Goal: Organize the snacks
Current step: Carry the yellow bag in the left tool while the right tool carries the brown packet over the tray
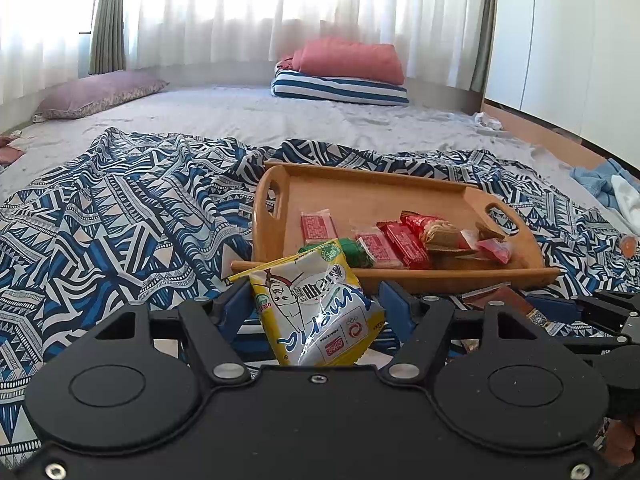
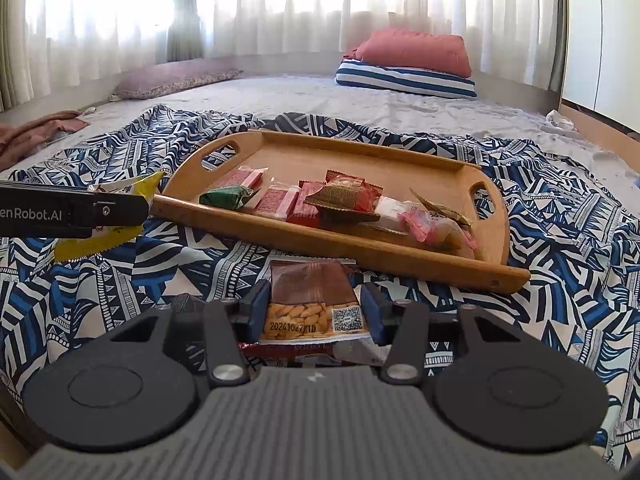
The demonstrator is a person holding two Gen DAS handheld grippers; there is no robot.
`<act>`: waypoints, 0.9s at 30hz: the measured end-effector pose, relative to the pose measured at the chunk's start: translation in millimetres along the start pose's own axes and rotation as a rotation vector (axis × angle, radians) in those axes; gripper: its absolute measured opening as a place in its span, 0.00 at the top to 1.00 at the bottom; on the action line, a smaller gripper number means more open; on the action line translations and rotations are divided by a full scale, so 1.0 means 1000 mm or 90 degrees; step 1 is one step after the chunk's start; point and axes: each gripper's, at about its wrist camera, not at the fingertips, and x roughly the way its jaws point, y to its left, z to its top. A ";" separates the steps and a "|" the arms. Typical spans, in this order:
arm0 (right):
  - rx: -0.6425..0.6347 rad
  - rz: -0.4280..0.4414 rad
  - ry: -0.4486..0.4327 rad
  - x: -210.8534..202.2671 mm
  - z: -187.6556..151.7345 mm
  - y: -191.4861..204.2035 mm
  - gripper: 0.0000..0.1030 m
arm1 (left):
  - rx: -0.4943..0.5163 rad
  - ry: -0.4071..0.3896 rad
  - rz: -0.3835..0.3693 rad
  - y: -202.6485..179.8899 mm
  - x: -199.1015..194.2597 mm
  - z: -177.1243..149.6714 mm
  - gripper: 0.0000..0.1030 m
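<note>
Two grippers work short of the wooden tray — the left gripper spread wide around a yellow packet, the right gripper straddling a brown nut packet on the cloth — so pinching and carrying trayward probably follow.

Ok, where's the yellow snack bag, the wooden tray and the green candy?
yellow snack bag (image 1: 320,312), left wrist view, printed front.
wooden tray (image 2: 340,160), right wrist view, bare floor.
green candy (image 2: 225,196), right wrist view, wrapper's middle.
</note>
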 end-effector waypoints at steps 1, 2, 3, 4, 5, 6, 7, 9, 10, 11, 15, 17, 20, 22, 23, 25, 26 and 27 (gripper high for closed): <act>0.003 0.001 -0.004 -0.001 0.002 -0.001 0.49 | 0.000 -0.003 -0.001 0.000 0.001 0.003 0.34; 0.007 0.001 -0.008 -0.003 0.005 -0.003 0.49 | 0.002 -0.005 -0.001 0.001 0.001 0.007 0.34; 0.012 0.001 -0.012 -0.004 0.009 -0.005 0.49 | 0.004 -0.008 -0.002 0.001 0.002 0.010 0.34; 0.017 0.001 -0.016 -0.005 0.012 -0.007 0.49 | 0.006 -0.011 -0.004 0.001 0.003 0.014 0.34; 0.025 0.001 -0.020 -0.007 0.016 -0.011 0.49 | 0.007 -0.014 -0.005 0.001 0.003 0.018 0.34; 0.031 0.000 -0.025 -0.008 0.020 -0.014 0.49 | 0.008 -0.016 -0.006 0.001 0.005 0.023 0.34; 0.036 -0.001 -0.030 -0.009 0.024 -0.018 0.49 | 0.006 -0.019 -0.009 0.002 0.007 0.028 0.34; 0.042 -0.012 -0.042 -0.010 0.033 -0.025 0.49 | 0.002 -0.020 -0.014 0.003 0.011 0.038 0.34; 0.043 -0.017 -0.046 -0.010 0.038 -0.028 0.49 | -0.002 -0.021 -0.019 0.004 0.014 0.045 0.34; 0.046 -0.023 -0.051 -0.010 0.042 -0.032 0.49 | -0.004 -0.023 -0.023 0.004 0.017 0.051 0.34; 0.060 -0.043 -0.062 -0.006 0.062 -0.051 0.49 | 0.005 -0.034 -0.033 0.003 0.028 0.076 0.34; 0.064 -0.054 -0.060 -0.001 0.073 -0.062 0.49 | 0.008 -0.032 -0.042 0.002 0.036 0.088 0.34; 0.081 -0.057 -0.049 0.011 0.088 -0.079 0.49 | 0.007 -0.029 -0.058 -0.001 0.050 0.104 0.34; 0.091 -0.056 -0.040 0.022 0.096 -0.089 0.49 | 0.007 -0.026 -0.064 -0.003 0.061 0.112 0.34; 0.094 -0.054 -0.033 0.028 0.100 -0.094 0.49 | 0.008 -0.022 -0.067 -0.004 0.069 0.115 0.34; 0.109 -0.046 -0.027 0.040 0.106 -0.104 0.49 | 0.002 -0.013 -0.068 -0.006 0.083 0.119 0.34; 0.119 -0.041 -0.021 0.048 0.108 -0.110 0.49 | 0.002 -0.007 -0.068 -0.008 0.090 0.121 0.34; 0.127 -0.042 -0.016 0.054 0.110 -0.114 0.49 | 0.003 -0.002 -0.067 -0.010 0.098 0.121 0.34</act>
